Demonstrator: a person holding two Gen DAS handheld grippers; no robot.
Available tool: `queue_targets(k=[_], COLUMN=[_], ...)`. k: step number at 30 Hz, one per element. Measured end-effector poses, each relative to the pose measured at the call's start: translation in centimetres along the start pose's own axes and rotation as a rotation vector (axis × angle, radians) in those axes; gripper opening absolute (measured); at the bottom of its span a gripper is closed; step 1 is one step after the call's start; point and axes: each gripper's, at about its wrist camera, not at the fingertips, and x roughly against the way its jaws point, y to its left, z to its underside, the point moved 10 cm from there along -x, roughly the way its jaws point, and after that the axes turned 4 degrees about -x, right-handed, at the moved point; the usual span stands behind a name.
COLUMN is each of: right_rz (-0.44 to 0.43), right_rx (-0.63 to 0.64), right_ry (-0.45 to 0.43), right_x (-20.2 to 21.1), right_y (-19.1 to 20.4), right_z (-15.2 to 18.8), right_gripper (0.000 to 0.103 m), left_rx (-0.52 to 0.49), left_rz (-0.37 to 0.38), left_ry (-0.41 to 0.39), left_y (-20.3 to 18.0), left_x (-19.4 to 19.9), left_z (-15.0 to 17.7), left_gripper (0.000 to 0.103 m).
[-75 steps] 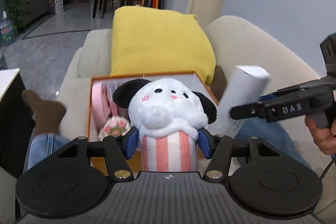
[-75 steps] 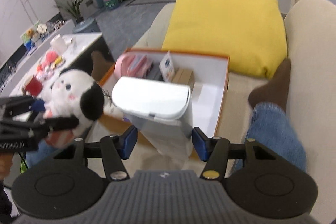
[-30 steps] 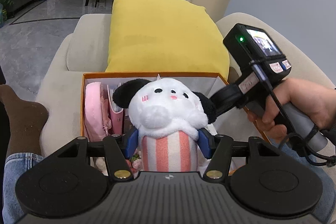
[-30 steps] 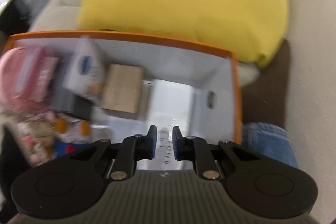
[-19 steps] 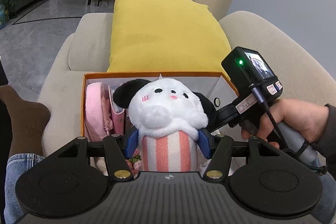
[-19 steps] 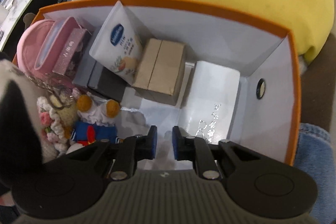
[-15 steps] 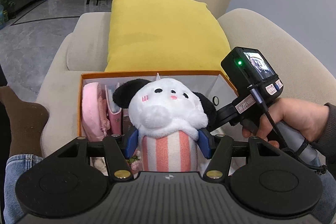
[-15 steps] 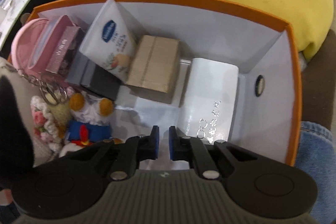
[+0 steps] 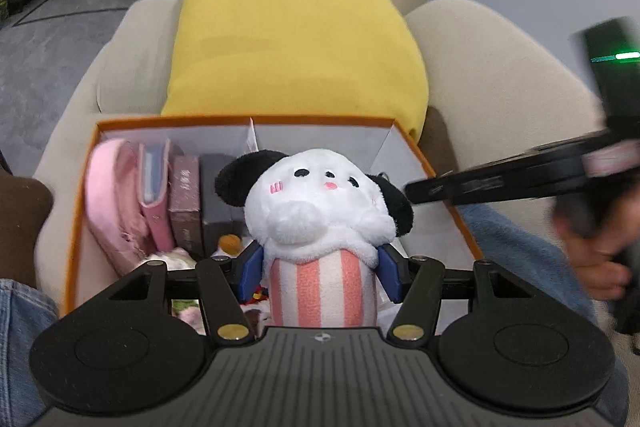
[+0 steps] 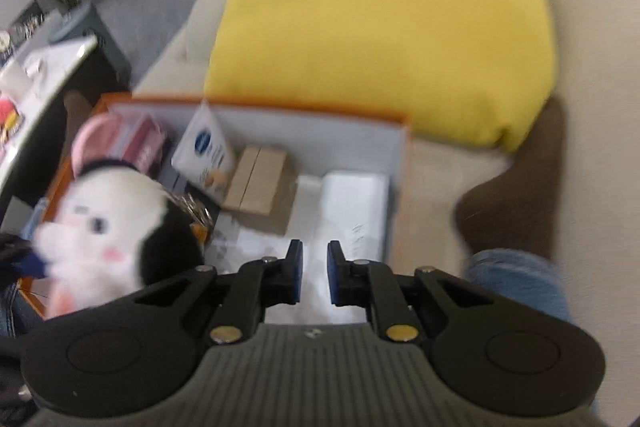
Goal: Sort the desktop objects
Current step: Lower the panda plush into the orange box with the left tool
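Our left hand-held gripper (image 9: 320, 269) pinches a white plush panda-like toy with black ears and a pink-and-white striped body (image 9: 320, 219); the blue pads (image 9: 251, 267) press against the striped lower body on both sides, and the toy sits upright, face toward the camera, held above the near part of an open orange-rimmed cardboard box with white inner walls (image 9: 248, 121). Our right hand-held gripper (image 10: 314, 277) carries nothing; its blue-padded fingers (image 10: 295, 277) stand nearly together with a narrow gap between them, hovering over the right end of the box. In the left wrist view it shows as a blurred black bar at the right edge, near the toy's right ear. Directly beyond its fingertips, a flat white rectangular package (image 10: 356, 199) lies on the box floor against the right wall. Just left of that lies a brown cardboard carton (image 10: 260, 183), then a white pouch with a blue oval logo (image 10: 208, 147) leaning tilted. Along the box's left side, a pink fabric pouch (image 9: 110, 199), a pink book-like case (image 9: 154, 195) and a dark mauve box (image 9: 184, 199) stand on edge side by side. The box rests on a beige sofa (image 9: 120, 67), with a yellow cushion (image 9: 292, 43) just behind it. The right wrist view is motion-blurred.
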Motion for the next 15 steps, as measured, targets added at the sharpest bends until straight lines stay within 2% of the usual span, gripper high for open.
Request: queue_targets(k=[3,7,10,14,15], right_rz=[-0.022,-0.020,-0.037,-0.072,-0.073], right_rx=[-0.025,-0.055,-0.085,-0.108,-0.105], right_ry=[-0.052,-0.120,-0.172,-0.214,-0.221], right_x=[1.0,1.7,1.6,1.6,1.7], right_y=[-0.7,-1.9,-2.4,-2.4,-2.4], right_z=[0.1,1.3,1.8,2.3,2.4], right_gripper=[0.015,0.015,0.015,0.030,0.031], left_rx=[0.009,0.016,0.023,0.020,0.026], left_rz=[-0.010,-0.064,-0.098,-0.120,-0.117], left_ry=[0.048,0.129,0.160,0.195,0.204], left_y=[-0.8,-1.2,-1.0,-1.2,-1.3], left_x=[-1.9,-4.5,-5.9,-7.3,-7.3], left_z=[0.6,1.9,2.6,3.2,3.1], left_gripper=[0.067,0.067,0.067,0.067,0.067])
